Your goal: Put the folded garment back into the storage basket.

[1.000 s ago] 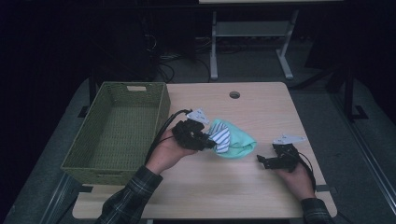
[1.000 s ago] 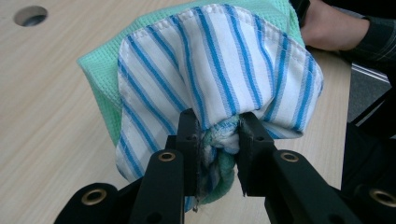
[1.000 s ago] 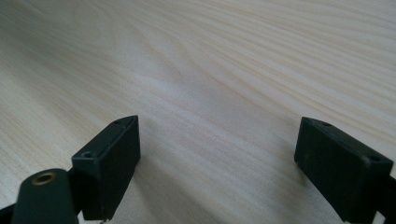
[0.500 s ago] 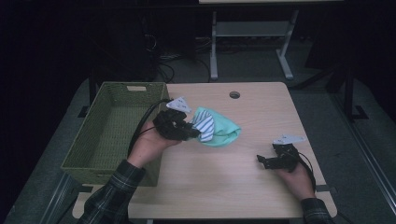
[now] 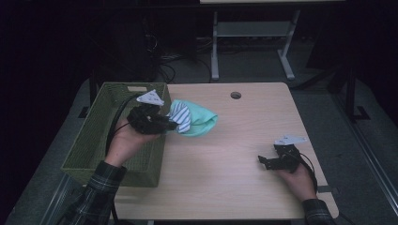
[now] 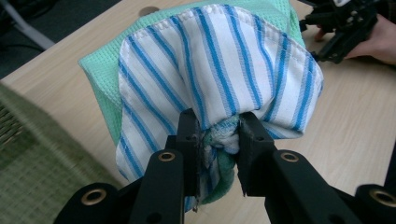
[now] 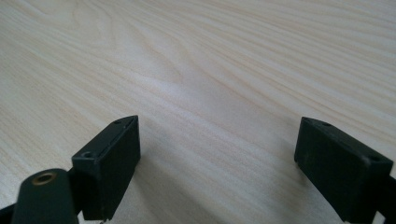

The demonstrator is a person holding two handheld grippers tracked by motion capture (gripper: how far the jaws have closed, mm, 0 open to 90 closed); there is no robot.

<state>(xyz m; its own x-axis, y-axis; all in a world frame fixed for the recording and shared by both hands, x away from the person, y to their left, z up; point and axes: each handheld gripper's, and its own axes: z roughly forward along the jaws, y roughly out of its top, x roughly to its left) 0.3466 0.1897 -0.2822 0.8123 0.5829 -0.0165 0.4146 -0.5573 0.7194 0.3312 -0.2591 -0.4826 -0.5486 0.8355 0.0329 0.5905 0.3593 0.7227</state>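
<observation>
My left gripper [image 5: 170,125] is shut on a bundle of cloths [image 5: 193,119]: a white cloth with blue stripes [image 6: 219,70] wrapped over a mint green one [image 6: 105,79]. The bundle hangs above the table beside the right rim of the green woven basket [image 5: 89,140]. In the left gripper view the jaws pinch the bunched fabric at its lower edge [image 6: 219,140]. My right gripper [image 5: 264,162] rests open on the wooden table [image 5: 234,154] near the front right, with bare wood [image 7: 215,93] between its fingers [image 7: 112,163].
The basket takes up the table's left side and looks empty. A round cable hole [image 5: 235,95] lies at the table's back edge. Beyond the table stand the legs of another desk [image 5: 248,42] and cables on the dark floor.
My left gripper has carried the cloth bundle leftward and back, from the table's middle to the basket's right rim. The right gripper has stayed in place, open.
</observation>
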